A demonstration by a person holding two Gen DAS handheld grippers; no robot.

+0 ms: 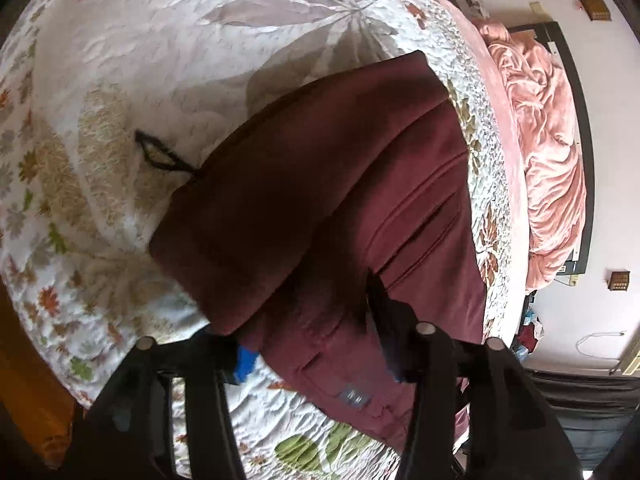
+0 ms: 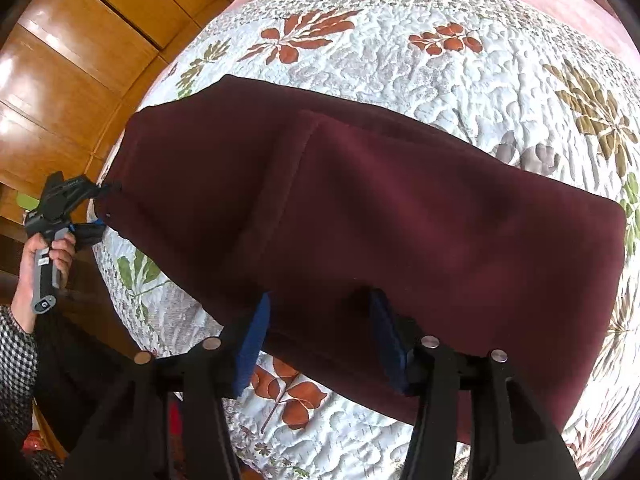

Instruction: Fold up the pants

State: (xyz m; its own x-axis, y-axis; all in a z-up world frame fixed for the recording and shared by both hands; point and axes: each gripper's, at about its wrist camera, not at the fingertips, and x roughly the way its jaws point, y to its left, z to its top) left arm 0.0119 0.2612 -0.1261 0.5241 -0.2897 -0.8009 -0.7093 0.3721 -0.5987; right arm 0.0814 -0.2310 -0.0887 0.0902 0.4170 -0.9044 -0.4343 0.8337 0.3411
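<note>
Pants (image 2: 360,208), maroon, folded over on quilted bed (image 2: 440,60); left gripper (image 2: 94,210) clenched on waist corner; right gripper (image 2: 316,336) straddling near edge, released.

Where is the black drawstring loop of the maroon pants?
In the left wrist view, the black drawstring loop lies left of the maroon pants, on the white leaf-patterned quilt.
</note>
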